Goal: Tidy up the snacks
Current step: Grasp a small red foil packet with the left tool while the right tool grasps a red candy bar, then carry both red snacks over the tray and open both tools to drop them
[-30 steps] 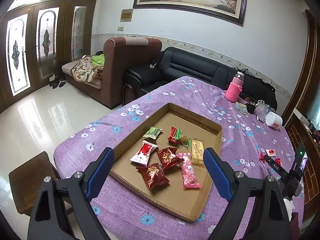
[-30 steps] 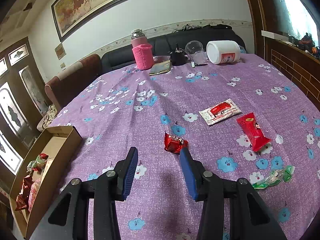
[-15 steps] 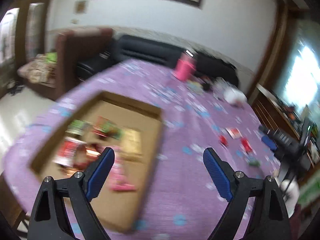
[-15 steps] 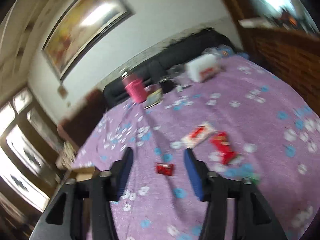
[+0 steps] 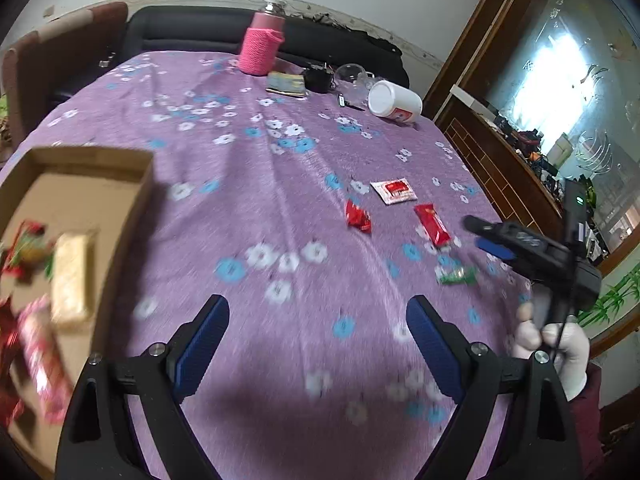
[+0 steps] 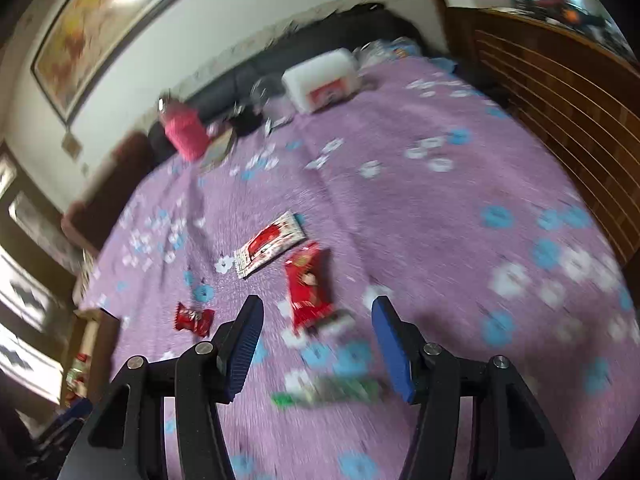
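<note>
Your left gripper point(image 5: 318, 338), jaws apart, shows the box point(image 5: 86, 184) leftward; your right gripper point(image 6: 316, 340), jaws apart, faces four loose snacks point(image 6: 306, 284).

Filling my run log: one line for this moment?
left gripper open, empty | right gripper open over long red snack | four snacks outside box

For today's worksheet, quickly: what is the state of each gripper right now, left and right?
Left gripper: open, holding nothing.
Right gripper: open, holding nothing, above the long red snack.
</note>
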A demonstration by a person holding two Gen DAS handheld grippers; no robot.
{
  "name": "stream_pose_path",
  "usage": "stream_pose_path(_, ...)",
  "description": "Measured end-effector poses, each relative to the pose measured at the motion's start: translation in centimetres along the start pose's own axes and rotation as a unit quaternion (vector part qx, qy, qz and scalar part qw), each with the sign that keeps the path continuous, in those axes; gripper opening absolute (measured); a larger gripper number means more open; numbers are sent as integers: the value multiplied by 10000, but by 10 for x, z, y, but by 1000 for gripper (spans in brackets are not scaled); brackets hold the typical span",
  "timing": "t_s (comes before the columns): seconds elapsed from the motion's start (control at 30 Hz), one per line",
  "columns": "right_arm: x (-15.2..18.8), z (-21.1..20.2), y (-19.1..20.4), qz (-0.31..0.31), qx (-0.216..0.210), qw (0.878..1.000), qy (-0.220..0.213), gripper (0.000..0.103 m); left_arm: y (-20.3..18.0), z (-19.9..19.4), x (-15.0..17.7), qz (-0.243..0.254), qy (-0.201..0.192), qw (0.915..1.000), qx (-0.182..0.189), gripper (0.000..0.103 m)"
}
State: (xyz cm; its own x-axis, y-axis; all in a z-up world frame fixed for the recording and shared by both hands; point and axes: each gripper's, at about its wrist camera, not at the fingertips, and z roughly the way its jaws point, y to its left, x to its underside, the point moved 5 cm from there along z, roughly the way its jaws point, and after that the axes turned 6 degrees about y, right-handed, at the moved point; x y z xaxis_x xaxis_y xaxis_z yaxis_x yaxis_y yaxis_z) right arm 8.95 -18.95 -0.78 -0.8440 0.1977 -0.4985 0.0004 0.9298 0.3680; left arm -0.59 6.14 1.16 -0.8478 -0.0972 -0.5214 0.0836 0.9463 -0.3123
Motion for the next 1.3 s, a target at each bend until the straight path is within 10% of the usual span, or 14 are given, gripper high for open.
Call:
stream_pose_path(0.07, -6, 21, 6, -181, 121, 9997, 145, 58, -7, 18, -16, 14, 45, 10000, 66, 90)
stream_pose_path(0.2, -6, 45, 10, -549, 325, 9977, 223, 22, -21, 49, -40, 132, 94, 9998, -104, 89)
stream_pose_path(0.5, -5, 46, 9, -617, 103, 9978, 218, 20, -58, 124, -71, 964, 241, 9911, -891, 85)
stream_pose_path(0.57, -2, 45, 12, -645, 48, 9976, 230, 20, -61, 132, -68, 1112, 296, 9887, -959, 20)
stream_pose_path(0.67, 1, 44, 15, -718, 46, 9972, 210, 19, -56, 129, -65, 1048, 276, 9906, -839, 18)
stream_pose_path(0.97, 2, 33, 14, -535, -152, 9985, 4, 19, -1, 15, -41, 343, -378, 9975, -489, 19)
stream_pose_path(1.3, 22, 11, 73, -1301, -393, 9900, -366, 19, 136, -134, 25, -1033, -1351, 9815, -877, 19)
